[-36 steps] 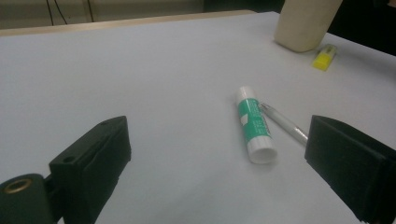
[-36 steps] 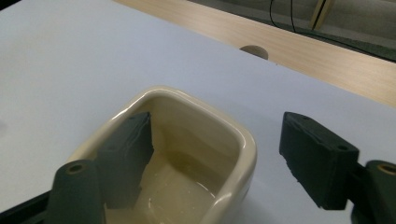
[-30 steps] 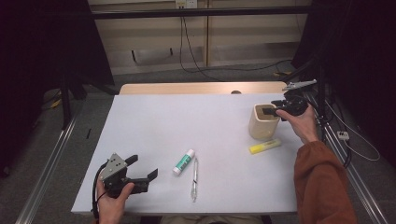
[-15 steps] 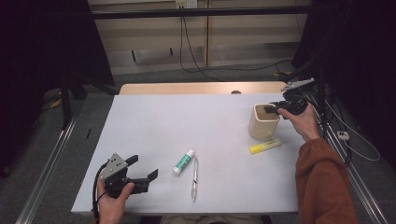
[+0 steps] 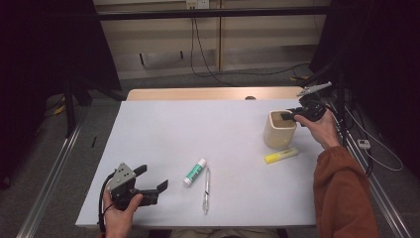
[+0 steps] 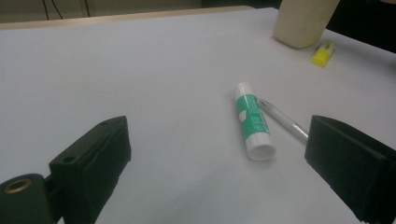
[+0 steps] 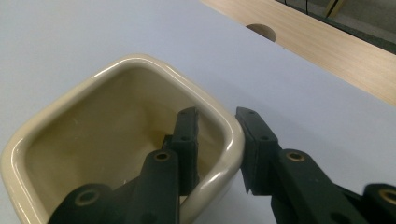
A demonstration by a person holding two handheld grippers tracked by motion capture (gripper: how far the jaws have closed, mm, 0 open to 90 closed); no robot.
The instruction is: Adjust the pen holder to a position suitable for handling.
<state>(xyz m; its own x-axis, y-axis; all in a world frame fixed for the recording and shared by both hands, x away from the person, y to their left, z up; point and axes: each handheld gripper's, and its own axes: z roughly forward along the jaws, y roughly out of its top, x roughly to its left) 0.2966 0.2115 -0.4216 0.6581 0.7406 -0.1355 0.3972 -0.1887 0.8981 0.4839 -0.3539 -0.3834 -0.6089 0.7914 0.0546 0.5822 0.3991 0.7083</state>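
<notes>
White bench (image 5: 218,134), dim room, cables behind. Right gripper (image 5: 289,117) at far right edge: jaws have just been closing, now clamped across wall of cream cup (image 5: 278,131), one jaw inside, one outside. Yellow highlighter (image 5: 281,155) just beside cup. Left gripper (image 5: 151,183) near front left, jaws wide, empty. Glue stick (image 5: 194,172) and pen (image 5: 206,189) lie mid-bench.

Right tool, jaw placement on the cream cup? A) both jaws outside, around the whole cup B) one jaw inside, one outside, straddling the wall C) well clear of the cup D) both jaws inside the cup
B: in the right gripper view the right tool straddles the wall of the cream cup, one jaw inside it and the other outside against the rim; its jaws have just been closing.
</notes>
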